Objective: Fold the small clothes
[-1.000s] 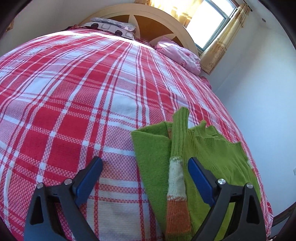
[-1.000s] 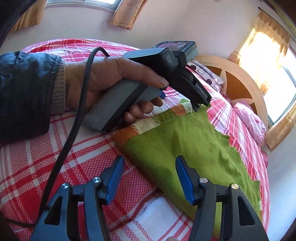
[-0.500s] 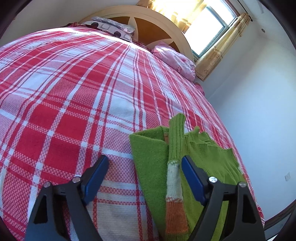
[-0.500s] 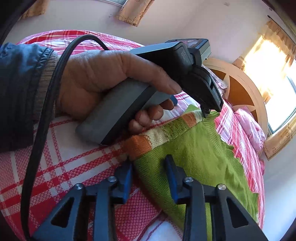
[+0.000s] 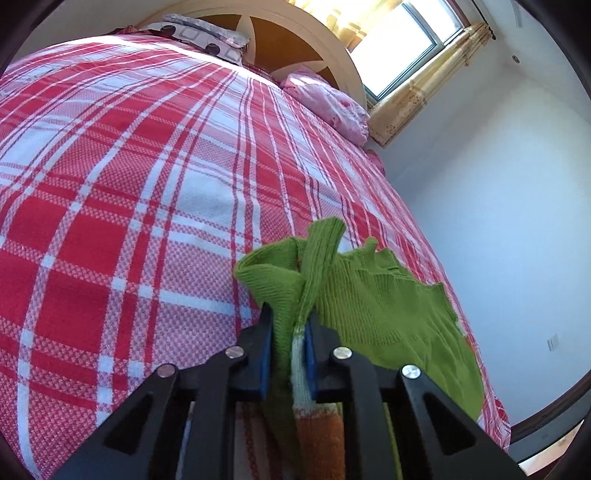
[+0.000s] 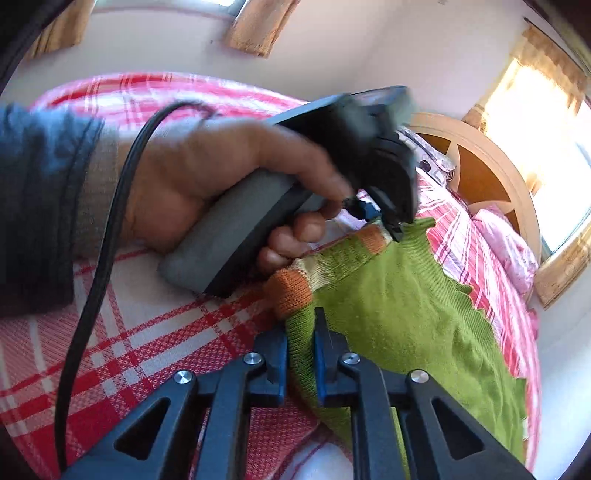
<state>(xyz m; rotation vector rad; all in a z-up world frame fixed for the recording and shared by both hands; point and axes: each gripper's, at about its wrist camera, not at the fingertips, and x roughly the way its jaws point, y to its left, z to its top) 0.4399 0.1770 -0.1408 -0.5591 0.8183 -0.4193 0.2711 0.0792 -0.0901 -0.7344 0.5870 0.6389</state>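
A small green knitted sweater (image 5: 384, 310) with an orange and cream striped sleeve lies partly folded on the red and white checked bedspread (image 5: 129, 184). My left gripper (image 5: 290, 328) is shut on the sweater's left edge and the folded sleeve. My right gripper (image 6: 301, 339) is shut on the green edge of the sweater (image 6: 406, 314) just below the orange band. In the right wrist view the left gripper (image 6: 395, 225), held in a hand, pinches the same edge farther up.
The bed's wooden headboard (image 5: 295, 40) with a grey pillow (image 5: 207, 33) and a pink pillow (image 5: 328, 99) stands at the far end. A white wall (image 5: 498, 184) runs along the right side of the bed. A black cable (image 6: 99, 258) hangs from the left hand.
Both grippers were open beside the sweater's edge a second ago. They have moved in and closed on it, and the edge is bunched up between the left fingers.
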